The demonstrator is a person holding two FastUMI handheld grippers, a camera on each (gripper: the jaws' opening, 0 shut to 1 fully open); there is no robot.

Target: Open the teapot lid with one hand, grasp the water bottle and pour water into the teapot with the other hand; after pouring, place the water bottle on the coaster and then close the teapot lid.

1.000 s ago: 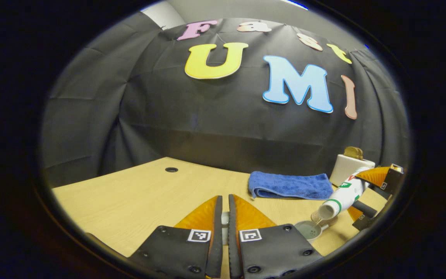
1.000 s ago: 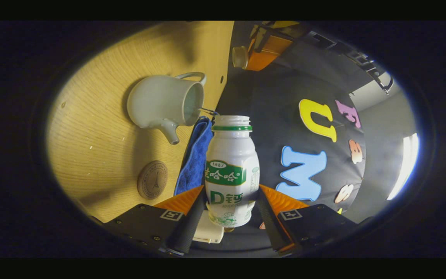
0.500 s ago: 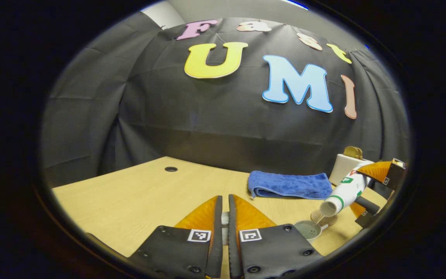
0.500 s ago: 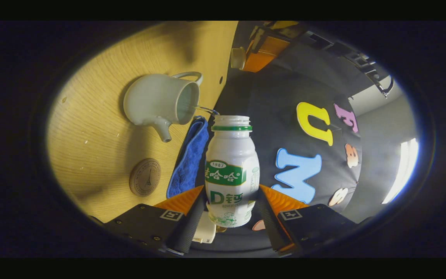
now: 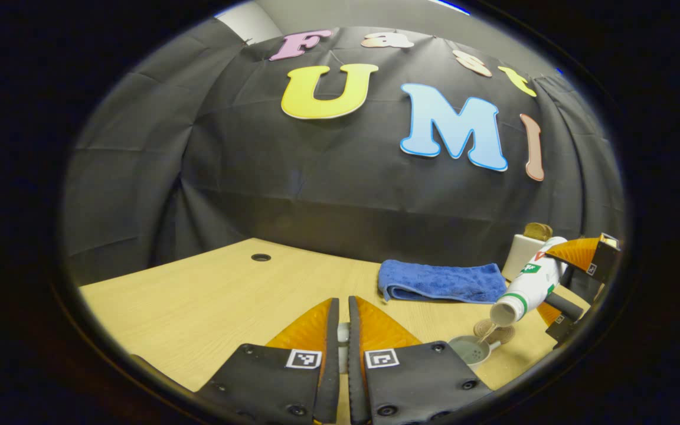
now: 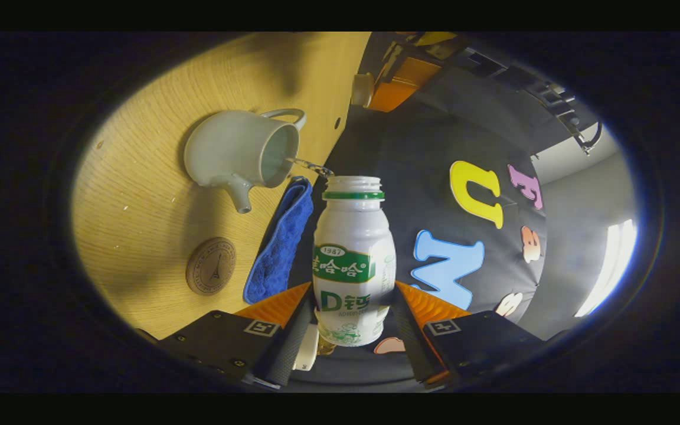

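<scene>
Water bottle (image 6: 353, 260) is clamped between both fingers of the right tool (image 6: 349, 321), tipped mouth-down, a thin stream falling into the open teapot (image 6: 239, 154) on the tabletop (image 6: 157, 236). Left tool (image 5: 339, 348) is nearly closed on the lid (image 5: 343, 337). Coaster (image 6: 211, 274) and blue towel (image 6: 278, 248) lie near the teapot.

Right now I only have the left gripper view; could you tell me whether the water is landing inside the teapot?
Observer: Yes; a thin stream runs from the water bottle into the teapot's open mouth.
Operator: Does my left claw have the lid?
Observer: Yes, the lid sits between the left claw's tips, up off the table.
Operator: And the coaster?
Observer: The coaster lies bare beside the blue towel, apart from the teapot.
</scene>
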